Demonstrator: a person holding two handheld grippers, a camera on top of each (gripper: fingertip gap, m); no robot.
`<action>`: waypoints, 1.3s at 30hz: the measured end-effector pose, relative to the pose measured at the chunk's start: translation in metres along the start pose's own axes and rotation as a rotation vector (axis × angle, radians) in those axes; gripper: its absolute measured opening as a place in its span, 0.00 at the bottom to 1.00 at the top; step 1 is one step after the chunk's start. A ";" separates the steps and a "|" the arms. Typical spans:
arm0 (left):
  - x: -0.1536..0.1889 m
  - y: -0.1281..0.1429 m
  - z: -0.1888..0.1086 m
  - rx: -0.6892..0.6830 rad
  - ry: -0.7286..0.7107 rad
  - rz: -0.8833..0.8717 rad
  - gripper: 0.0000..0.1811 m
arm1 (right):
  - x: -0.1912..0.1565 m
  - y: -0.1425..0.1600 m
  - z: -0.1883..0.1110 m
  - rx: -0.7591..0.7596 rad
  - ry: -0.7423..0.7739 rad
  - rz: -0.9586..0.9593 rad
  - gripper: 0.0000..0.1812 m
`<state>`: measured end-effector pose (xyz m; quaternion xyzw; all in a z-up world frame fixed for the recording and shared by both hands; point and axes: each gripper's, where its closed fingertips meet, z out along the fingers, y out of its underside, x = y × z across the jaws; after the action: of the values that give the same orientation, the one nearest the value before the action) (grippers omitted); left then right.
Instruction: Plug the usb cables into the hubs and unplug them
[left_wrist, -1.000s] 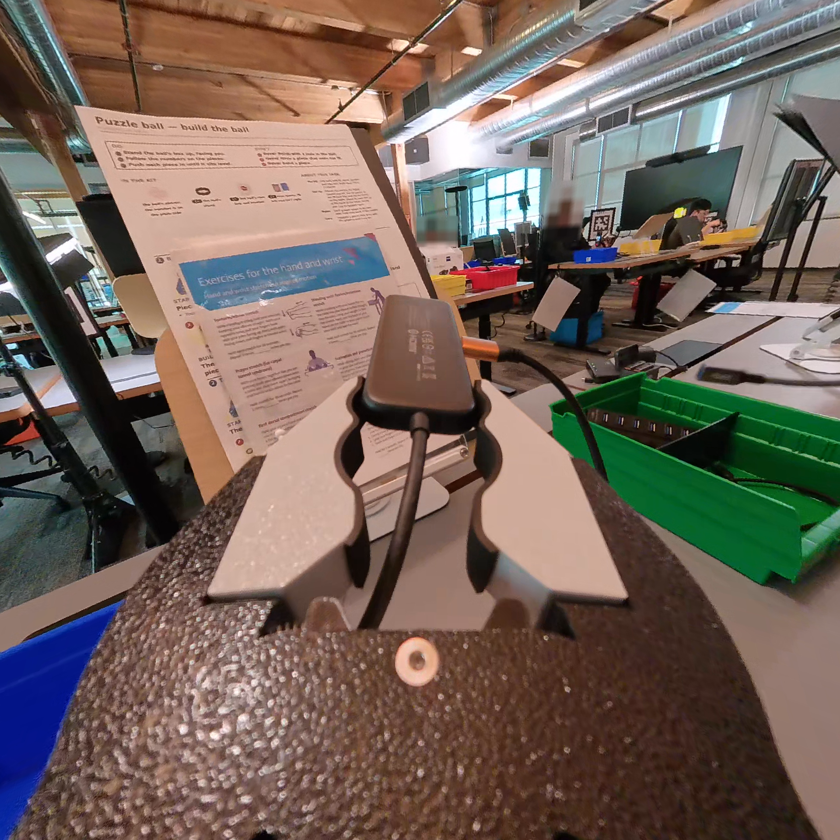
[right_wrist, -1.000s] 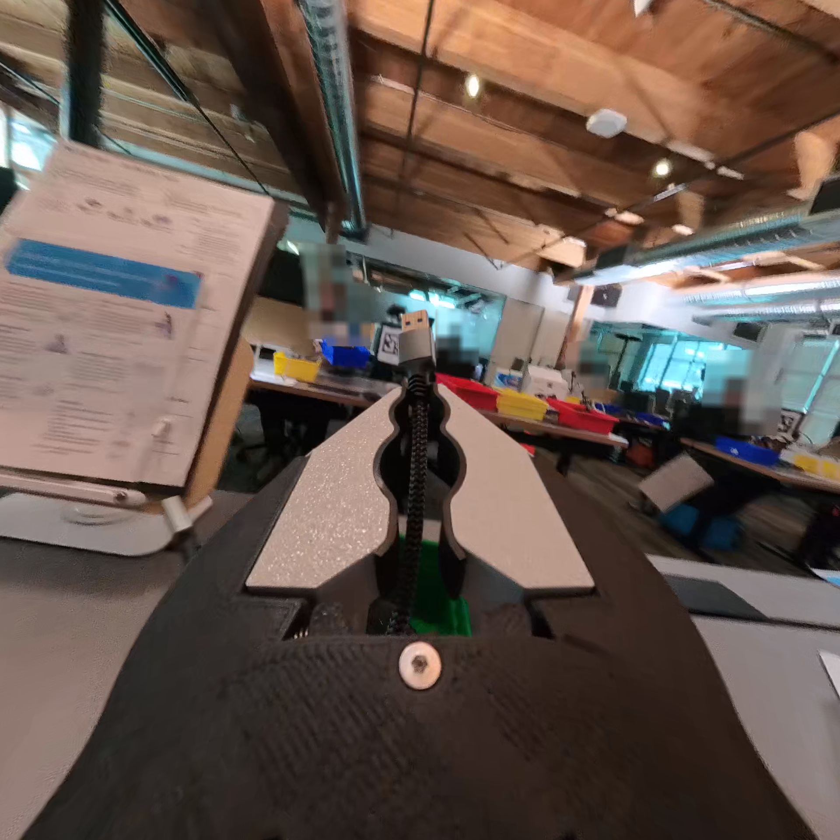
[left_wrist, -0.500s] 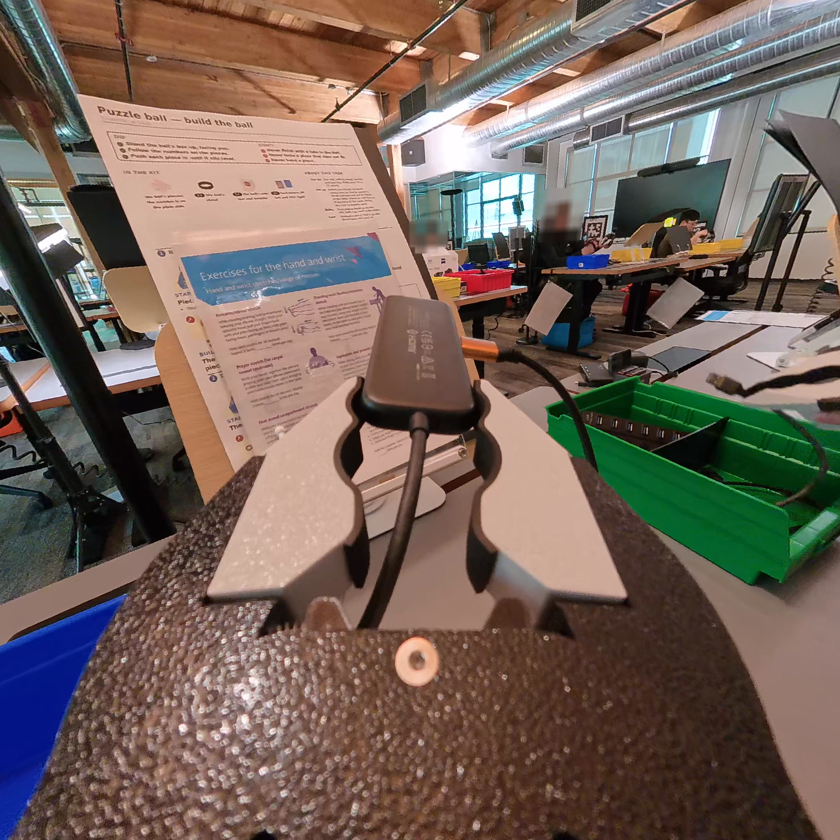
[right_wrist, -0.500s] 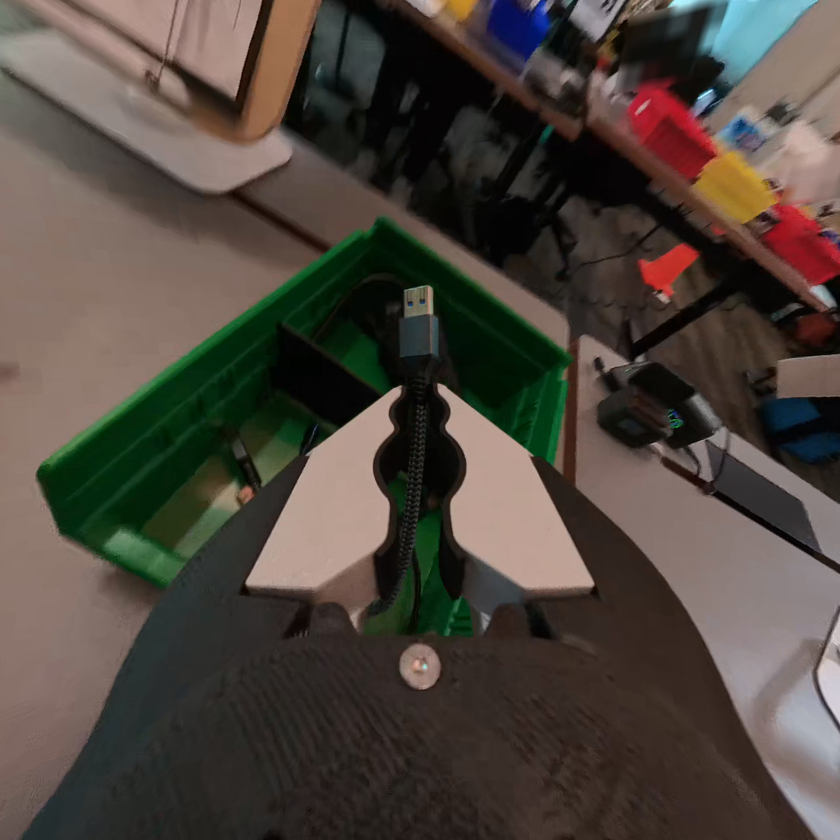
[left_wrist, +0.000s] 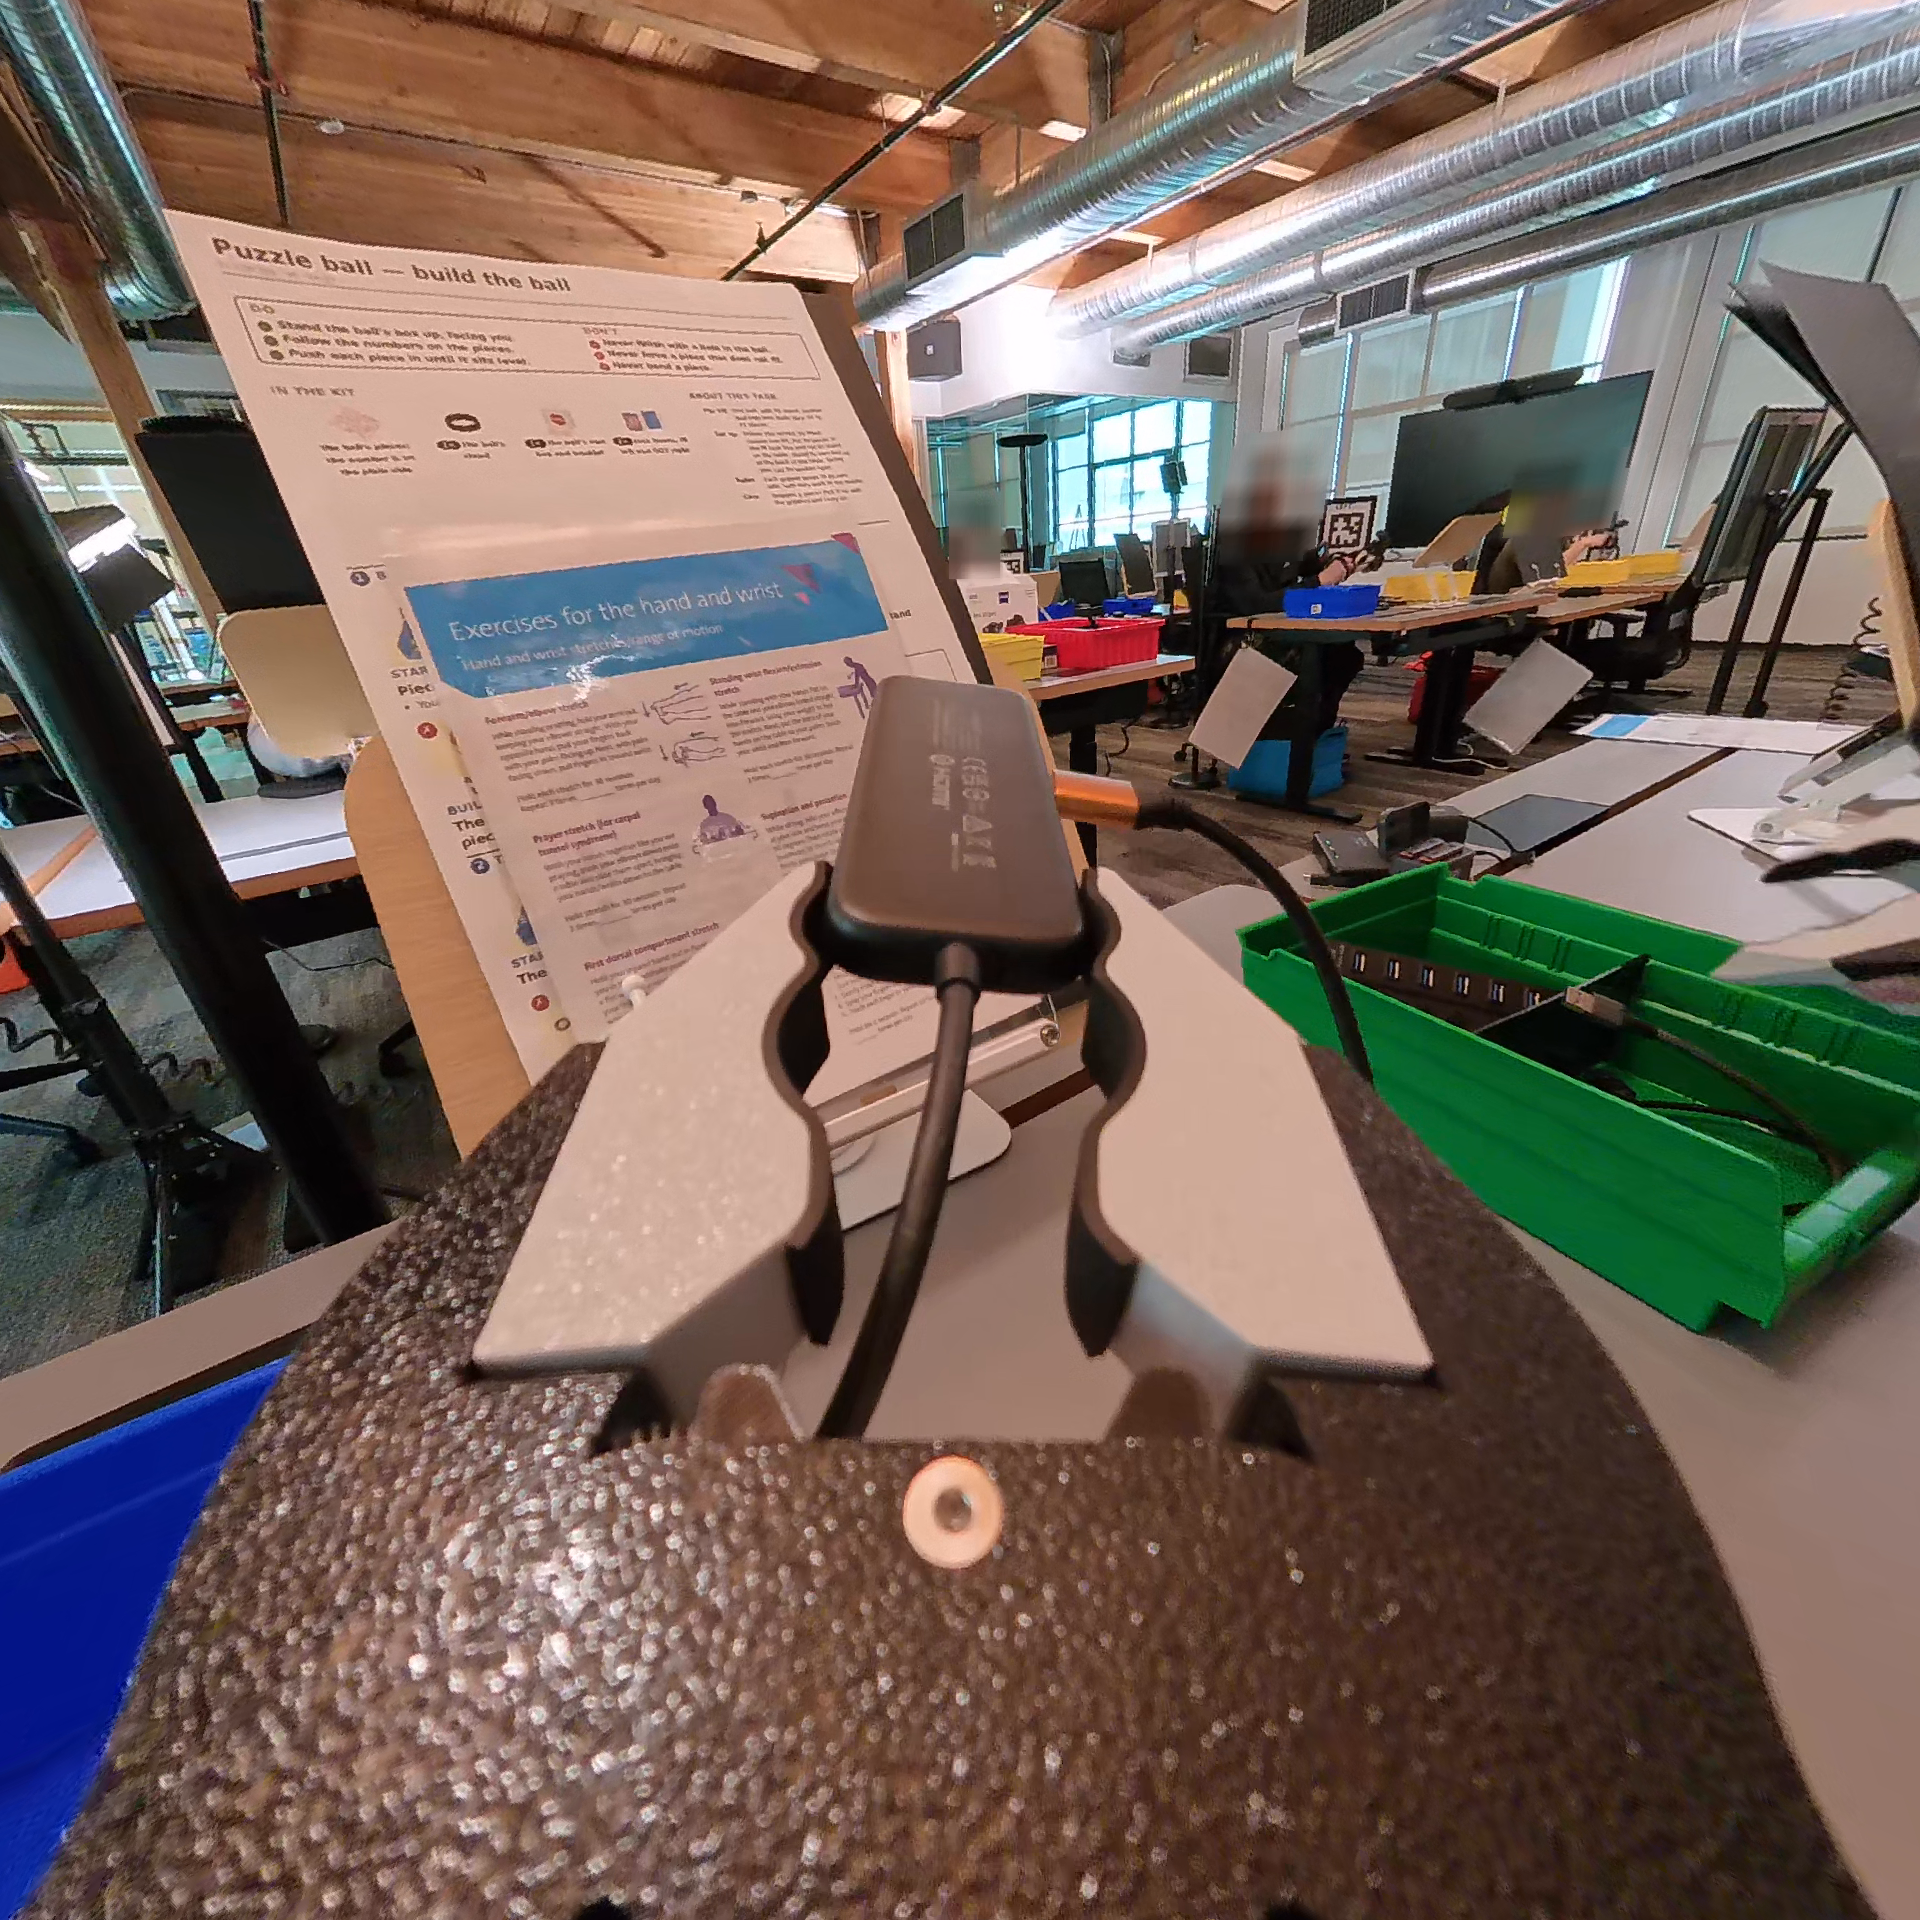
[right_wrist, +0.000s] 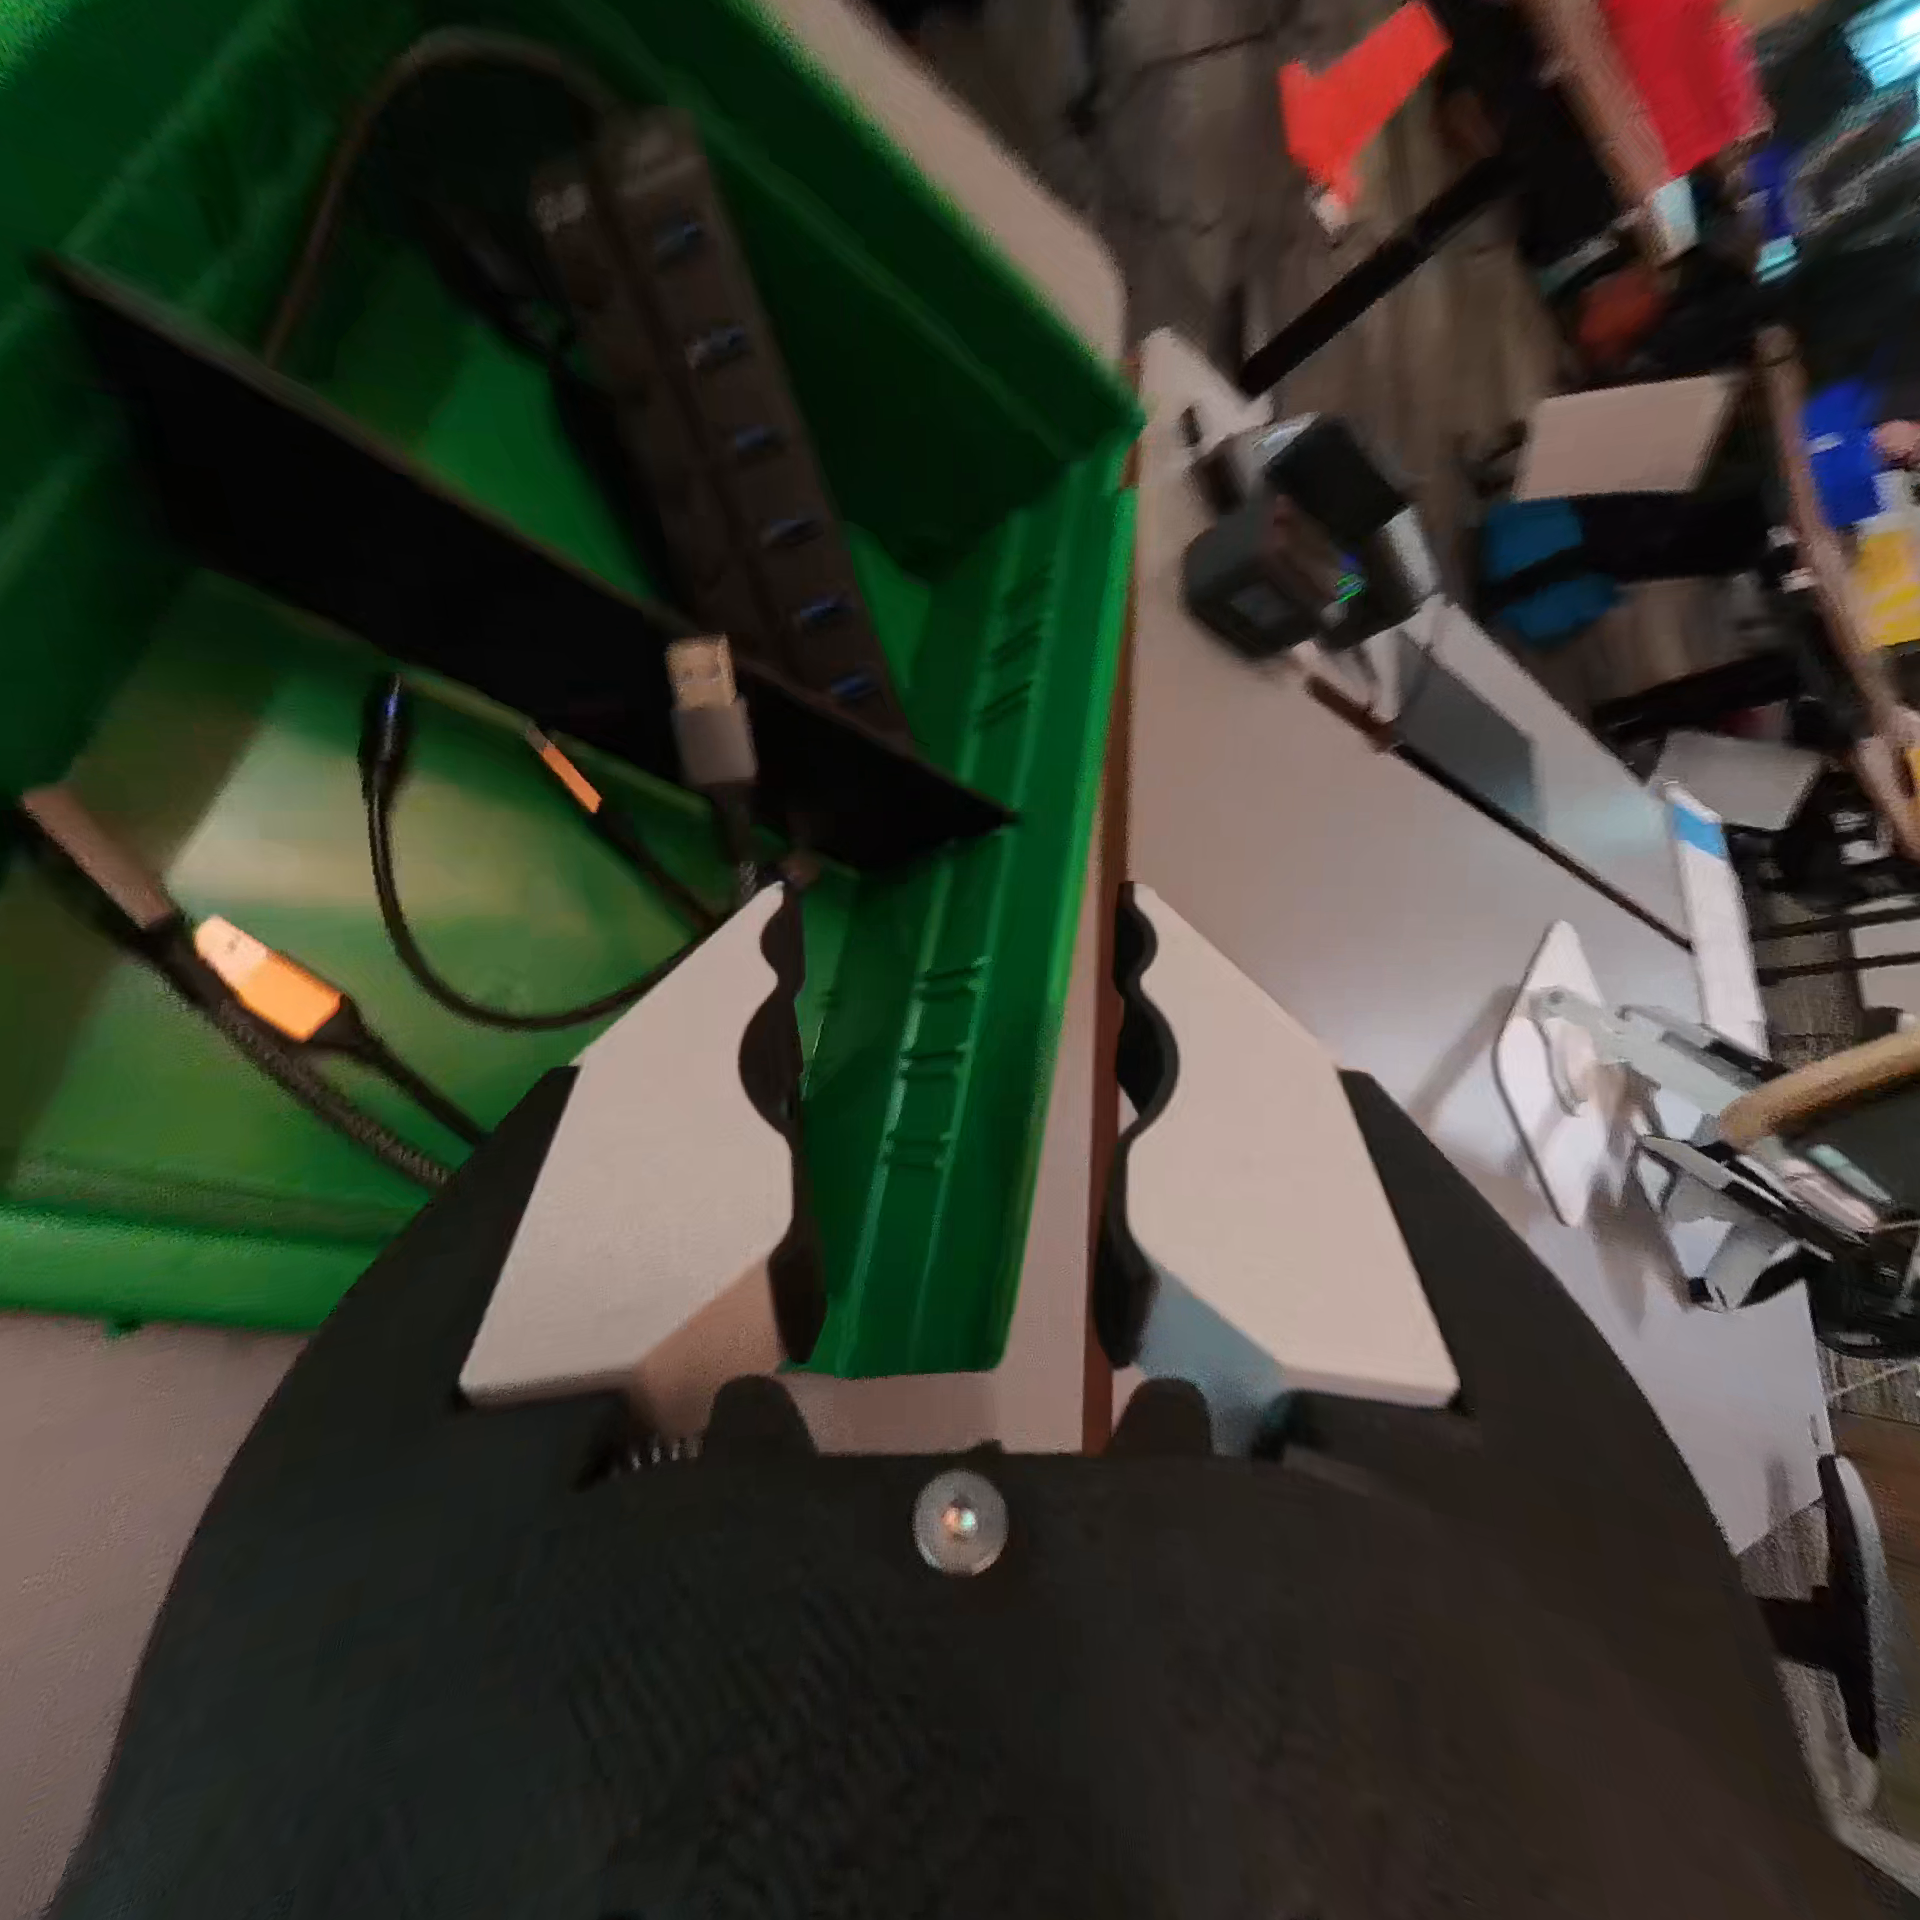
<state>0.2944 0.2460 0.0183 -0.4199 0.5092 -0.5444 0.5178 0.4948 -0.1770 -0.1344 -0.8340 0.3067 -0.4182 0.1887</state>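
Observation:
My left gripper (left_wrist: 951, 920) is shut on a dark grey USB hub (left_wrist: 945, 810) and holds it up above the table. An orange-collared cable (left_wrist: 1093, 802) is plugged into the hub's right side. My right gripper (right_wrist: 951, 914) is open and empty over the green bin (right_wrist: 966, 1039). It also shows, blurred, at the right edge of the left wrist view (left_wrist: 1849, 935). A grey braided USB cable (right_wrist: 712, 717) lies loose just ahead of the right gripper's left fingertip, against the bin's black divider (right_wrist: 416, 561). A long black hub (right_wrist: 727, 416) lies behind the divider.
Orange-ended cables (right_wrist: 270, 977) lie in the bin's near compartment. A paper-covered document stand (left_wrist: 582, 623) stands behind the left gripper. A blue bin (left_wrist: 94, 1558) sits at lower left. A small black device (right_wrist: 1299, 540) sits on the table past the green bin (left_wrist: 1558, 1143).
My right gripper tipped down from the room view to above the green bin, then opened and let go of the grey braided cable. My left gripper kept hold of the hub.

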 end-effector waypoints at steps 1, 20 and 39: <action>0.001 -0.001 0.000 0.004 0.005 -0.004 0.25 | 0.002 -0.015 -0.007 0.068 0.010 0.020 0.35; 0.051 0.022 0.019 -0.127 0.088 0.044 0.25 | -0.228 -0.268 -0.200 1.191 -0.900 0.256 0.29; 0.049 0.025 0.022 -0.120 0.076 -0.011 0.25 | -0.236 -0.274 -0.189 1.163 -0.899 0.351 0.07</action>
<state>0.3136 0.1963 -0.0070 -0.4318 0.5579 -0.5313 0.4691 0.3290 0.1726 -0.0053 -0.6291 0.0583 -0.0960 0.7691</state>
